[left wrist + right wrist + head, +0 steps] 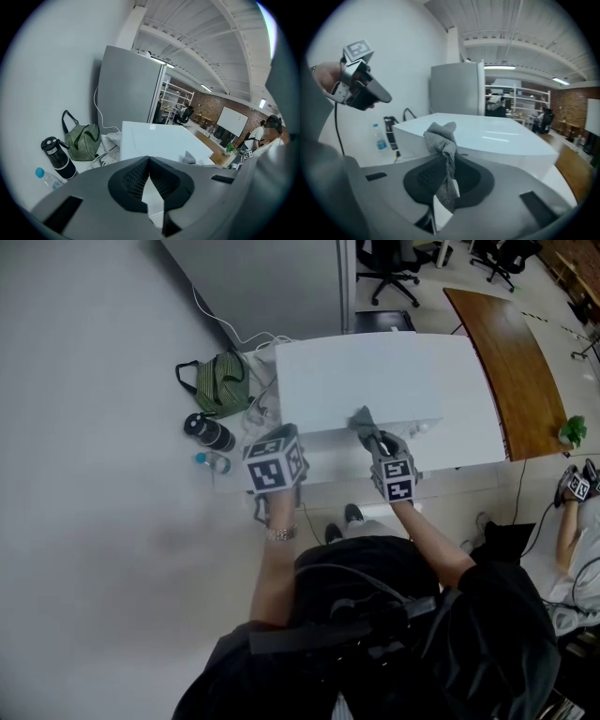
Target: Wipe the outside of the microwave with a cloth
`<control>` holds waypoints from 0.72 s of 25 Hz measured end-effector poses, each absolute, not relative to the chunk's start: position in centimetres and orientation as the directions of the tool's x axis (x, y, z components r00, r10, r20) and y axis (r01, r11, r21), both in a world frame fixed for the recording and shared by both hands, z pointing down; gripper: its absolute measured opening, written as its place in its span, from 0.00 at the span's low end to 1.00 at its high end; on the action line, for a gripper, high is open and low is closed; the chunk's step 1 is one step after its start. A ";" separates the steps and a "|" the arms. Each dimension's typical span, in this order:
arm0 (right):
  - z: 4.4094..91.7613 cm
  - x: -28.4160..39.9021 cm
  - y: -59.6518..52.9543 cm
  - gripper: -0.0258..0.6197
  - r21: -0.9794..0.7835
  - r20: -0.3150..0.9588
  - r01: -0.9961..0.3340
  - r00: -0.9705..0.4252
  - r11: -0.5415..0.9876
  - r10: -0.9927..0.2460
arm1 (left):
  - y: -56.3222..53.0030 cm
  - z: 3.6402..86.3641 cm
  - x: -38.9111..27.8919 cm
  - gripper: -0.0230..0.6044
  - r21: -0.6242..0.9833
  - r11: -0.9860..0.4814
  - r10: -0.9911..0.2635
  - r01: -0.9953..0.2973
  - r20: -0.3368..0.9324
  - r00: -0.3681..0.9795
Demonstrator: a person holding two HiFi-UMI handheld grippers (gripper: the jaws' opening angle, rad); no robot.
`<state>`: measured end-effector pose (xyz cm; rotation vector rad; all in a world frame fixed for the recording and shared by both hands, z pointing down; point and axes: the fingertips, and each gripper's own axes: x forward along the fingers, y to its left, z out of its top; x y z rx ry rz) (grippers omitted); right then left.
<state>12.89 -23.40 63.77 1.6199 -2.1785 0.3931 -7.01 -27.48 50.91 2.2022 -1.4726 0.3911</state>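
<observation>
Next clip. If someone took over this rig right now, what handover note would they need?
Grippers: the left gripper is shut and empty, held up in the air near the front left corner of the microwave. The right gripper is shut on the grey cloth.
Things: the cloth bunches above the jaws at the microwave's near top edge; contact is unclear.
Done: the cloth is in hand; no wiped area can be told.
To do: wipe the top, sides and front.
</observation>
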 end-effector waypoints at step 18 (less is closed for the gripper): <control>72.3 -2.3 -25.4 0.10 -0.295 0.644 -0.849 -0.516 0.439 -0.565 | -24.5 54.2 -12.9 0.03 0.182 -0.169 -0.795 -0.969 0.556 0.243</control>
